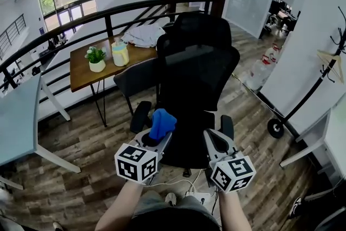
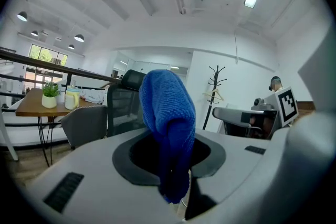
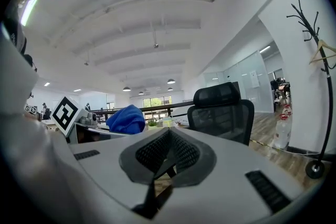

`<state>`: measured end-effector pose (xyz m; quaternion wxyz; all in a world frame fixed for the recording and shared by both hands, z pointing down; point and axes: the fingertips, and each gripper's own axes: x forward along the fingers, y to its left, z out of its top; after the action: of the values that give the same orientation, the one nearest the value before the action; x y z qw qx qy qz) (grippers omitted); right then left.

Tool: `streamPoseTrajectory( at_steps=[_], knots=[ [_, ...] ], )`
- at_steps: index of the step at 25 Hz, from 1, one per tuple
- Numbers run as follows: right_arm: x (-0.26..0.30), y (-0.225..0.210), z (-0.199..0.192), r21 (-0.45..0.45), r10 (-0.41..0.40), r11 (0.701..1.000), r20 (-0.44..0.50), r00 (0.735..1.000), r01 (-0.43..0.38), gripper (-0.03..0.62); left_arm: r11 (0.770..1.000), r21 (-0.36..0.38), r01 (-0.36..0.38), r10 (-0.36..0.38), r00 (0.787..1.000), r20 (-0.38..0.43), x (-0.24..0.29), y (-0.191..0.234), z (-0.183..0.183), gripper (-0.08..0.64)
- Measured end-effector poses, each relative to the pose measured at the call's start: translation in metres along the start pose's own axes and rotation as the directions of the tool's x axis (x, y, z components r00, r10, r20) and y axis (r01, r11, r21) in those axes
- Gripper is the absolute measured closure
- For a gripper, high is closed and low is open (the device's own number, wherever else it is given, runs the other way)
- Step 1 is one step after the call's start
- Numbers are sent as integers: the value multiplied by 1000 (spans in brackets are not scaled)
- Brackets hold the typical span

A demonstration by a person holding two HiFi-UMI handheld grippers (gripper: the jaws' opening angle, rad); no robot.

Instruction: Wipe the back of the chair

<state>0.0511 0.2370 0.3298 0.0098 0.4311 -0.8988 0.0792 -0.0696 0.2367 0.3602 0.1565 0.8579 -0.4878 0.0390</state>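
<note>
The floor (image 1: 81, 143) is wood plank, on a mezzanine edged by a black railing (image 1: 108, 11), with tall windows beyond and a white ceiling hung with pendant lamps.

One wooden table (image 1: 81, 76) stands by the railing. It carries one potted plant (image 1: 97, 59) toward its left end, one pale jug (image 1: 120, 54) about mid-table and one white bundle of fabric (image 1: 143, 35) at its far right corner. One grey chair (image 1: 135, 78) sits at the table's near right corner. Two white tables show, one at the left (image 1: 19, 116) and one at the right (image 1: 330, 132). One coat rack (image 1: 319, 78) stands against the right wall.

One black mesh office chair (image 1: 197, 76) stands in the middle, right of the wooden table, its back and headrest upright.

The left gripper (image 1: 153, 140), just before the chair's lower part, has its jaws pinching one blue cloth (image 1: 162, 122), which bunches up above them. The right gripper (image 1: 218, 142), beside it, has its jaws pressed together with nothing between them.
</note>
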Motion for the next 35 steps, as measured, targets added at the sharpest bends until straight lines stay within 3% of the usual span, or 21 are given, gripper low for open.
streamPoseTrajectory(
  at_steps=[8, 14, 35],
  knots=[
    [36, -36, -9, 10, -17, 1000, -34, 999, 17, 565, 999, -52, -2, 1, 1000, -28, 48, 22, -3, 443],
    [72, -65, -3, 19, -54, 998, -26, 998, 54, 565, 998, -43, 42, -44, 998, -50, 94, 42, 9, 443],
    [275, -158, 48, 53, -211, 976, 18, 977, 210, 565, 981, -31, 193, -195, 978, -78, 264, 186, 103, 443]
  ],
)
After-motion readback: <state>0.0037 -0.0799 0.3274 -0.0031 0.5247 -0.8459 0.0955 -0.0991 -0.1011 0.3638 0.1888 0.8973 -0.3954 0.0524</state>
